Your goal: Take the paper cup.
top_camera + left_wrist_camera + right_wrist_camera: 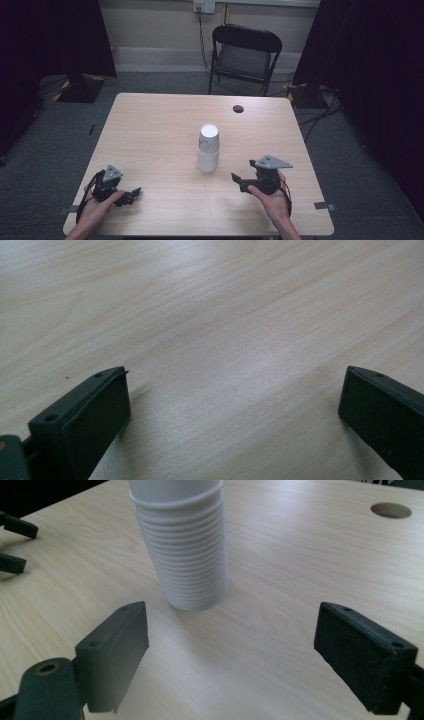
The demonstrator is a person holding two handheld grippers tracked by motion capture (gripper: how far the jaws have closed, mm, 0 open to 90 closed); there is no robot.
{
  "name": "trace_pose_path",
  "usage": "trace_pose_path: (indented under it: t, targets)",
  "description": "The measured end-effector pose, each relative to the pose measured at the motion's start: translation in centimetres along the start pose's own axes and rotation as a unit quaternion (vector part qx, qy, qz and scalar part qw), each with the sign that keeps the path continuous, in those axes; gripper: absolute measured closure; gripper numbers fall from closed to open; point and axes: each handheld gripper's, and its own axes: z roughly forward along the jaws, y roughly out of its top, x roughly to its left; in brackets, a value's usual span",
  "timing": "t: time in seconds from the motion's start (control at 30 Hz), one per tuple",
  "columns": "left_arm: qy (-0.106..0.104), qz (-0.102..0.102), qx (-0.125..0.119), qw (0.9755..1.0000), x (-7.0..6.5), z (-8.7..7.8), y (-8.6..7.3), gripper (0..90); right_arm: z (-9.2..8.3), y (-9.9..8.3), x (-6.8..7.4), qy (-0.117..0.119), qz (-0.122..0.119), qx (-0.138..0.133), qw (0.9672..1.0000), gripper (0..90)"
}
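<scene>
In the high view, two stacked white cups (pixel 208 148) are seen at the centre of the frame, standing on the table (pixel 150 130), mouths down. The right gripper (pixel 242 176) is held at lower right, near the cups but apart from them; the left gripper (pixel 134 195) is held at lower left, well apart.

In the left gripper view, the jaws are spread wide over bare wood.

In the right gripper view, the jaws are parted with nothing between them, and the ribbed cups (pixel 182 550) are seen at upper centre.
</scene>
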Motion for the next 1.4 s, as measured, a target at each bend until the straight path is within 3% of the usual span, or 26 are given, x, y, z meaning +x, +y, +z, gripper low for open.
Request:
trace_pose_path:
  t: [0.2,0.3,0.33,0.67,1.4]
  targets:
    - [0.000,0.000,0.000,1.0000,0.0,0.0,0.0,0.0,0.7,2.3,0.8,0.014,-0.016,-0.015,0.9997,13.8]
    - [0.000,0.000,0.000,1.0000,0.0,0.0,0.0,0.0,1.0,2.8,1.0,0.012,-0.024,-0.009,0.9996,13.7]
    - [0.000,0.000,0.000,1.0000,0.0,0.0,0.0,0.0,1.2,3.5,1.1,0.030,-0.018,-0.013,0.9993,13.8]
    - [-0.001,0.003,0.002,1.0000,0.1,0.1,0.1,0.0,3.5,6.3,1.8,0.029,-0.040,-0.018,0.9986,13.7]
    - [-0.001,0.002,0.001,1.0000,0.0,0.1,0.1,0.0,6.2,10.8,2.1,0.051,-0.059,-0.073,0.9942,14.7]
